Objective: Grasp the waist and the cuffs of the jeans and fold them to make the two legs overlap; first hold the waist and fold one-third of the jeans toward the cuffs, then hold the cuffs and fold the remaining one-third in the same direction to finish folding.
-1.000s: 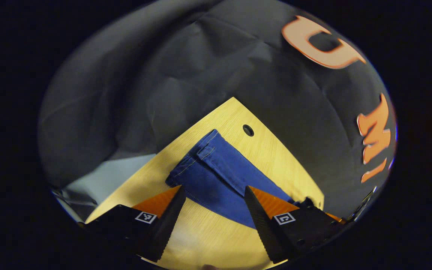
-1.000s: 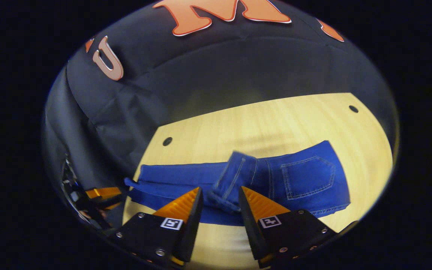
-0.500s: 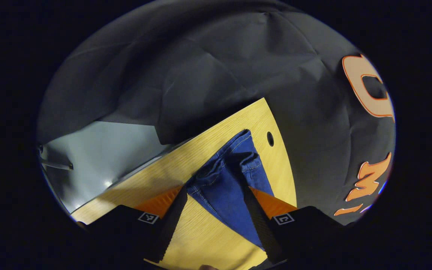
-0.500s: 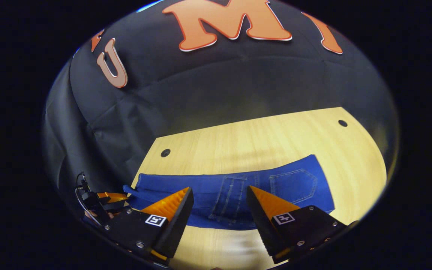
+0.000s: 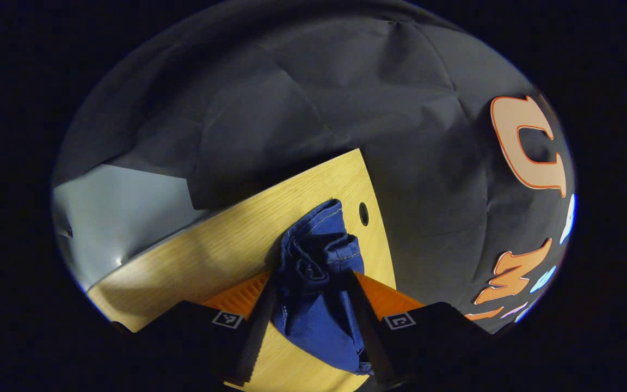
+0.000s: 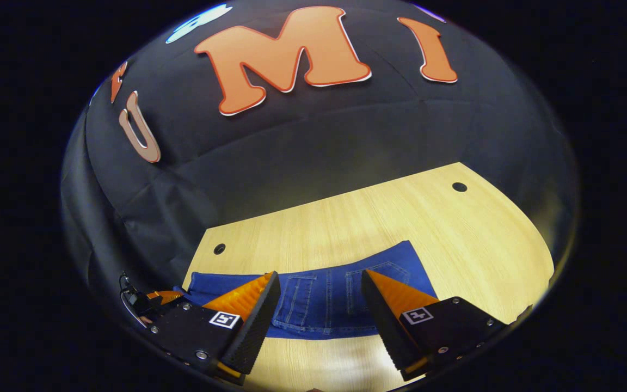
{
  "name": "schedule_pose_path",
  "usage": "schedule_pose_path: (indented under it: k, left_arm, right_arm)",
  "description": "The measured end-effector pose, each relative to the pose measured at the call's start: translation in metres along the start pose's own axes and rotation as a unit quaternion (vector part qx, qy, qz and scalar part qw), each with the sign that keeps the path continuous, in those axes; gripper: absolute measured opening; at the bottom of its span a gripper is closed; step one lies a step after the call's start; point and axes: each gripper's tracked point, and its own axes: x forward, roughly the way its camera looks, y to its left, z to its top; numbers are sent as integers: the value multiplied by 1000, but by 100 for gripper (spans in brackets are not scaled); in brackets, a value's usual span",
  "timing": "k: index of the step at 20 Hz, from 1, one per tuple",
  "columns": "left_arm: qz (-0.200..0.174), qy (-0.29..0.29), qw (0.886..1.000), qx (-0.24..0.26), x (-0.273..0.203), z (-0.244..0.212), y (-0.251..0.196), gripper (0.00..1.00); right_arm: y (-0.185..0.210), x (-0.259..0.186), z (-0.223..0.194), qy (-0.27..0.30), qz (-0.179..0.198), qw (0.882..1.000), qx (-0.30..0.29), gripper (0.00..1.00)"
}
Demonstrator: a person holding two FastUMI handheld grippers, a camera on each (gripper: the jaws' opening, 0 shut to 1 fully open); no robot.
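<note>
Now, jeans: the jeans (image 6: 340, 299) lie flat along the near edge of the table (image 6: 389, 218), waist part with its pockets up, the legs running off toward my left.
Cuffs: the cuffs (image 5: 316, 256) are bunched up between my left fingers — gathered so both legs should lift as one.
Left gripper: my left gripper (image 5: 308, 321) is closed on that bunched denim, pinching it, low over the table.
Right gripper: my right gripper (image 6: 319, 310) is spread wide above the waist, holding nothing — I judge it is clear so the cuff fold can come over.
</note>
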Motion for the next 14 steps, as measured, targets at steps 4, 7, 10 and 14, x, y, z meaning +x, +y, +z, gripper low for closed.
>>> schedule_pose_path:
  k: [4, 7, 10, 14]
  left_arm:
    - [26, -3, 1000, -6, -4, -6, 16, 23]
    - [38, -24, 996, 78, -8, -2, 6, 8]
    - [-10, -49, 992, 117, -38, -7, -42, 7]
    - [-64, -69, 981, 167, -76, -28, -109, 7]
  right_arm:
    - [-20, -4, 7, -5, -12, 1000, 3, 93]
    - [-33, -8, 17, -16, -13, 1000, 4, 92]
    - [-45, -9, 30, -29, -16, 999, -2, 92]
    - [-59, -13, 45, -41, -9, 999, -4, 93]
